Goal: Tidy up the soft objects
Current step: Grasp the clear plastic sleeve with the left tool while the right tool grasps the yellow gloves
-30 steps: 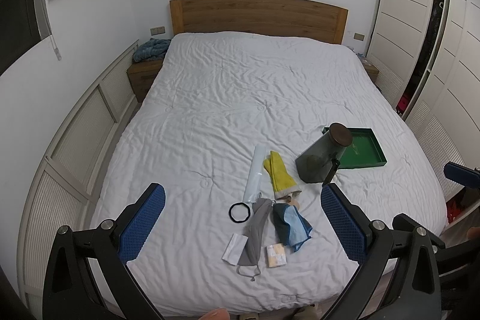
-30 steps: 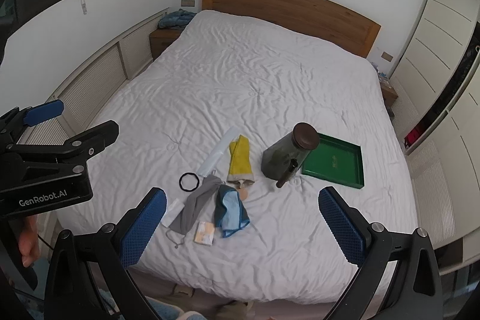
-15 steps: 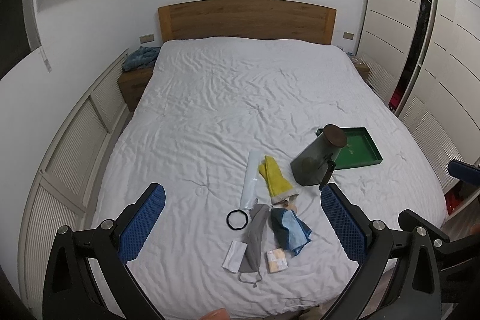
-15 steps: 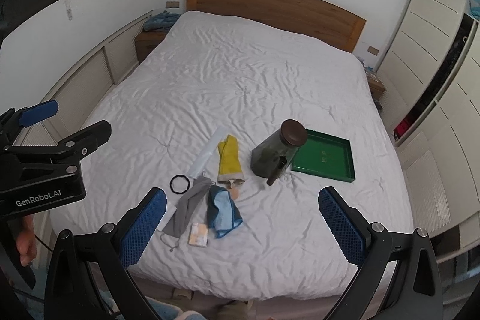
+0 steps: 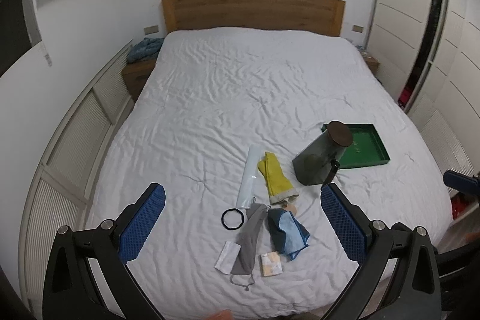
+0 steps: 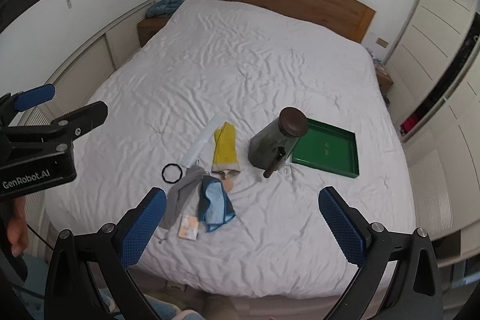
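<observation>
— While both sit above the bed's (image 5: 240,98) near edge, claw state?
— Left claw (image 5: 243,219) and right claw (image 6: 242,218) spread, empty.
— Soft objects?
— Yellow glove (image 5: 274,176), grey cloth (image 5: 250,233), blue cloth (image 5: 289,233) clustered on bed beside green tray (image 5: 376,144).

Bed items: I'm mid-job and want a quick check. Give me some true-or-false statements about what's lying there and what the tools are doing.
1. The yellow glove lies inside the green tray. False: it lies on the white bedding, left of the tray.
2. The dark jar sits tilted beside the tray. True.
3. The left tool is shut on the blue cloth. False: its jaws are open and empty.
4. The black hair tie lies next to the grey cloth. True.
5. The right tool is open and holds nothing. True.
6. The tray is full of folded cloths. False: nothing is in it.
</observation>
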